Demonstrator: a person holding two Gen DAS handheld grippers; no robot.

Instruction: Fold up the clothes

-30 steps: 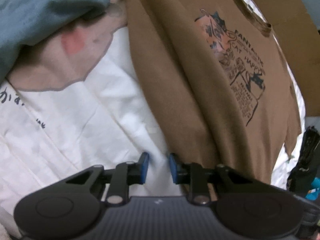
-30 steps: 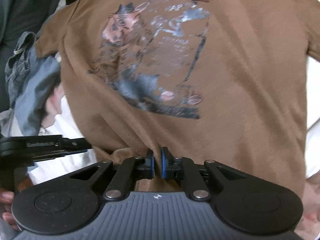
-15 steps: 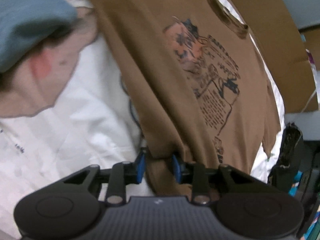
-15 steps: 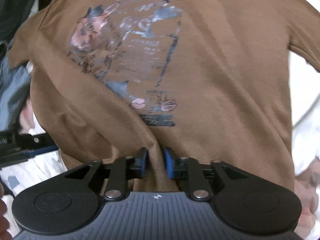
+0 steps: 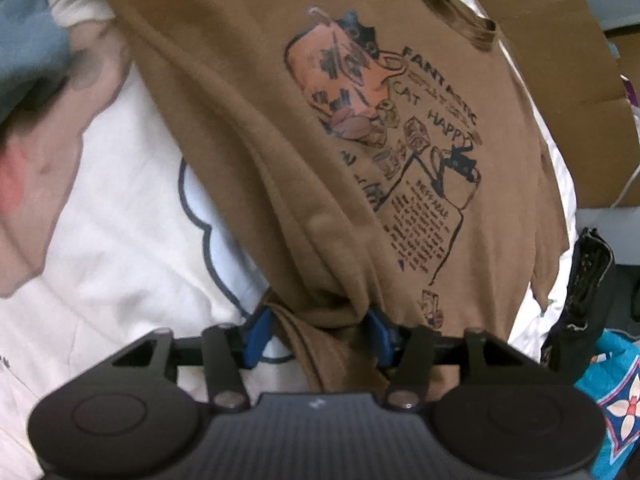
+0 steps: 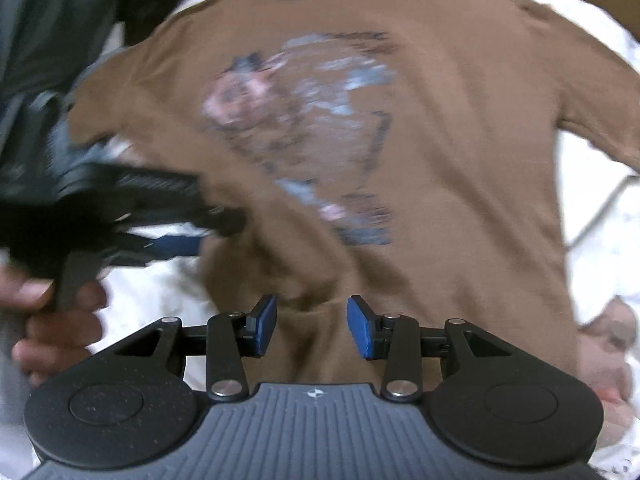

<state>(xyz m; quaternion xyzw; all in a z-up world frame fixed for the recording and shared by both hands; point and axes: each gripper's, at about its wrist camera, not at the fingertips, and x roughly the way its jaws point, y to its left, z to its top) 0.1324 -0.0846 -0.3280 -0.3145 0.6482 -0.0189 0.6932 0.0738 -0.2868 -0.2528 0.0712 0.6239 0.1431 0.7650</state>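
Brown shirt (image 6: 440, 140) spread print-up on white bedding (image 5: 120, 240), unfolded; left gripper (image 5: 316, 330) jaws opening around bunched hem, right gripper (image 6: 312, 326) jaws opening, empty.

The shirt (image 5: 360, 120) lay spread on the sheet (image 5: 120, 248), its collar at the far end. A bunched hem fold sat between the left gripper (image 5: 318, 330) jaws. A cardboard box (image 5: 560, 60) stood behind the shirt, and a heap of clothes (image 5: 28, 44) lay to its left.
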